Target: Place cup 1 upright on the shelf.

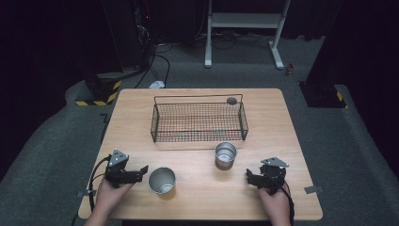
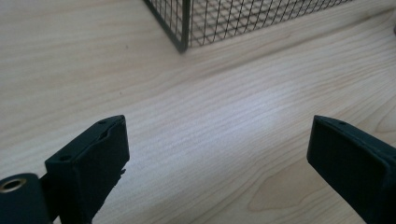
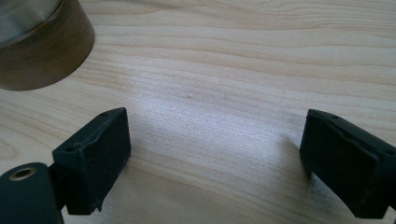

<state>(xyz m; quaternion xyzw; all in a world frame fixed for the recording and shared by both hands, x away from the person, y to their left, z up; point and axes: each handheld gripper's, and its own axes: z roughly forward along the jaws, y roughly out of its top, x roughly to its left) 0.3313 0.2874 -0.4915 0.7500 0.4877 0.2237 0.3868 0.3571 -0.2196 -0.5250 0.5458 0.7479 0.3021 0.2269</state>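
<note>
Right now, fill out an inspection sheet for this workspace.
Surface: wooden table, bare where nothing stands.
Job's things: wire basket at the middle; two metal cups, one just in front of it, one nearer the left tongs.
Clutter: small grey round thing at the basket's far right corner.
Grippers: left tongs and right tongs both open, holding nothing.
Cables: black cable trailing from the left tongs.
Surroundings: grey carpet, white stand, dark backdrop.

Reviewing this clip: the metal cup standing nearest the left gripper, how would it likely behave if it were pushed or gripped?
The metal cup looks thin-walled and hollow, so it is probably light and would slide on the smooth wooden table. It stands upright on a flat base; a high push might tip it, after which it could roll. Its shiny wall may be slippery between the jaws.
</note>
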